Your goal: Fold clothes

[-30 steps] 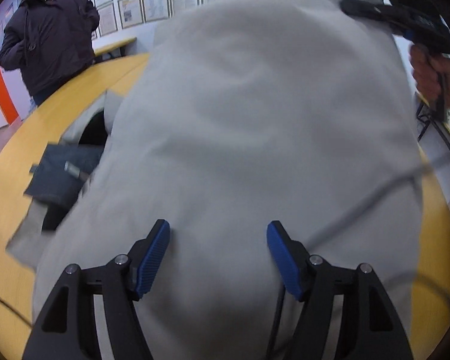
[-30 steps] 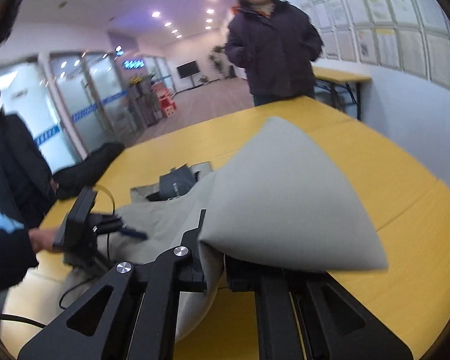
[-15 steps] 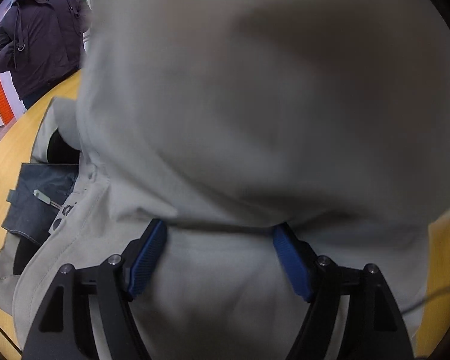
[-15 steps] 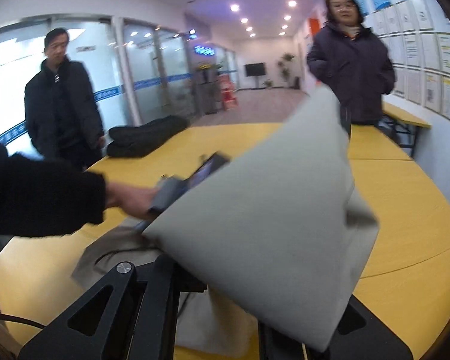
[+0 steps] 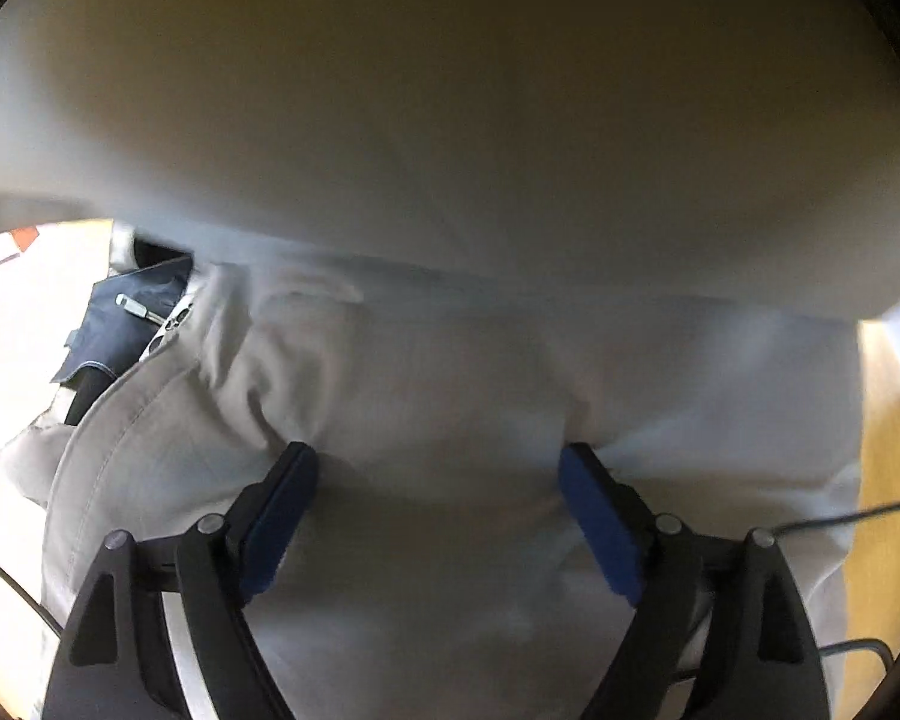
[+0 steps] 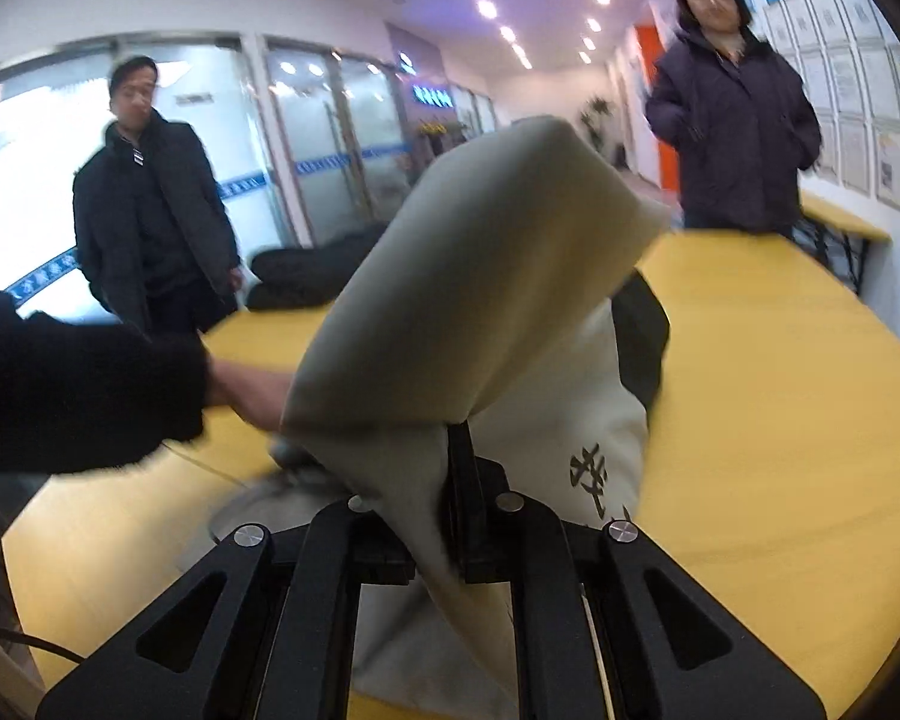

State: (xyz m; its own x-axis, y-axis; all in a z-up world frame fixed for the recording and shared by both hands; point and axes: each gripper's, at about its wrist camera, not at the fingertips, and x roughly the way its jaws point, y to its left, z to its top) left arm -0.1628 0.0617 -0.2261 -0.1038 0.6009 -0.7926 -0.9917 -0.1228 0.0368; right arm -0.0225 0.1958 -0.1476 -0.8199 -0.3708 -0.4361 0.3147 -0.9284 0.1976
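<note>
Grey garment half folded on the yellow table, one gripper pinning it, the other lifting a flap.

On the left, the left gripper (image 5: 438, 480) stands with its blue pads (image 5: 279, 516) wide apart, both pressed down on the light grey garment (image 5: 450, 372) that lies on the table (image 5: 888, 450); nothing is pinched between them. A dark blue lining (image 5: 123, 324) with a zip pull shows at the garment's left edge. A raised fold of the same cloth hangs blurred over the upper part of that view. To the right, the right gripper (image 6: 450, 480) is clamped tight on that fold (image 6: 480, 276), holding it up above the table (image 6: 780, 420). The person's left hand (image 6: 252, 393) shows just behind the cloth. Two bystanders (image 6: 735, 120) stand beyond the table.
</note>
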